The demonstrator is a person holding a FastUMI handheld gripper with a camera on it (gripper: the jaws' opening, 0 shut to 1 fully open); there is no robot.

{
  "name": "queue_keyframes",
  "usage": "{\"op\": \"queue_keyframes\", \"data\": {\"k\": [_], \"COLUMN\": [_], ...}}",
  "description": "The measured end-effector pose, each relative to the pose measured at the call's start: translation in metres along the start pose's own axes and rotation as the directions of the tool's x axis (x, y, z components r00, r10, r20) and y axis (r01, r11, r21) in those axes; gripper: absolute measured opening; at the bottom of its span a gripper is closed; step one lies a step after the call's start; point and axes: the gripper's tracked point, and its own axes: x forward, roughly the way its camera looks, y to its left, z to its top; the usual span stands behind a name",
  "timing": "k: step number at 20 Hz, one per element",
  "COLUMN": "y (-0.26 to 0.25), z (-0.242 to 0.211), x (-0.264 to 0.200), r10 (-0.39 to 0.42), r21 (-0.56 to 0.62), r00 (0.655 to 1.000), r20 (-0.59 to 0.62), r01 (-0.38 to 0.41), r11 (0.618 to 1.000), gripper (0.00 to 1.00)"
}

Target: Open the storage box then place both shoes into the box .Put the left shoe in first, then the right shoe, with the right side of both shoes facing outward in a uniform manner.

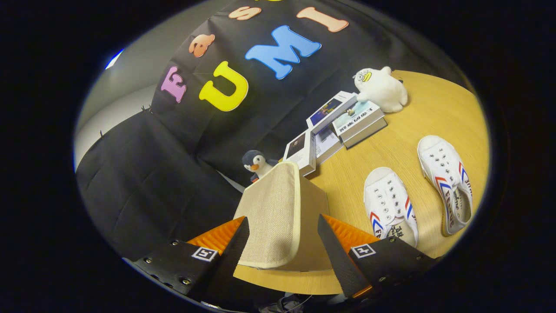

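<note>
Tool (283,237) fingers spread wide, one on each side of the box (299,204) lid (278,213), neither pad visibly pressing it, so released, gripping nothing. Lid is a beige woven flap, tilted up off the box and lying between the fingers, its rounded far edge pointing away from the tool toward the booth wall. Box sits on a light wood-grain worktop (391,156), right at the tool, beige with a smooth side panel showing on the right under the lid. Black cloth wall stands behind the worktop, with a pale grey room wall (126,91) beyond it on the left. Two white lace-less canvas shoes with red and blue side stripes lie on the worktop right of the box, soles down, openings up. Near shoe (390,206) is just beside the right finger, toe pointing away from the tool, heel toward it, long axis roughly along the fingers. Far shoe (447,182) lies right of it, apart from it and roughly parallel, toe also away, tilted slightly outward. Penguin plush (256,164) stands just beyond the lid's far edge, by the cloth wall. Books (343,121) are stacked and fanned beyond the box, and a white duck plush (382,89) sits at their far end.
</note>
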Motion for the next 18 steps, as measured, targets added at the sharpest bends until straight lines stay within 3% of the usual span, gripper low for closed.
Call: {"op": "queue_keyframes", "data": {"k": [4,5,8,10,13,15,17,18], "y": [-0.005,-0.007,-0.006,-0.006,-0.003,0.003,-0.002,0.005], "z": [-0.018,-0.018,-0.027,-0.031,-0.030,-0.033,-0.018,-0.026], "x": [0.015,0.015,0.017,0.016,0.012,0.018,-0.005,0.015], "r10": [0.015,0.018,0.043,0.049,0.072,0.100,0.122,0.117], "r21": [0.089,0.111,0.169,0.196,0.230,0.255,0.264,0.274], "r00": [0.998,0.998,0.995,0.994,0.992,0.988,0.987,0.988], "r20": [-0.054,-0.063,-0.087,-0.101,-0.108,-0.120,-0.103,-0.104], "r01": [-0.010,-0.011,-0.028,-0.028,-0.045,-0.066,-0.091,-0.085], "r11": [0.996,0.994,0.985,0.980,0.972,0.965,0.960,0.958], "gripper": [0.95,0.86,0.86,0.69,0.66,0.33,0.33,0.09]}}
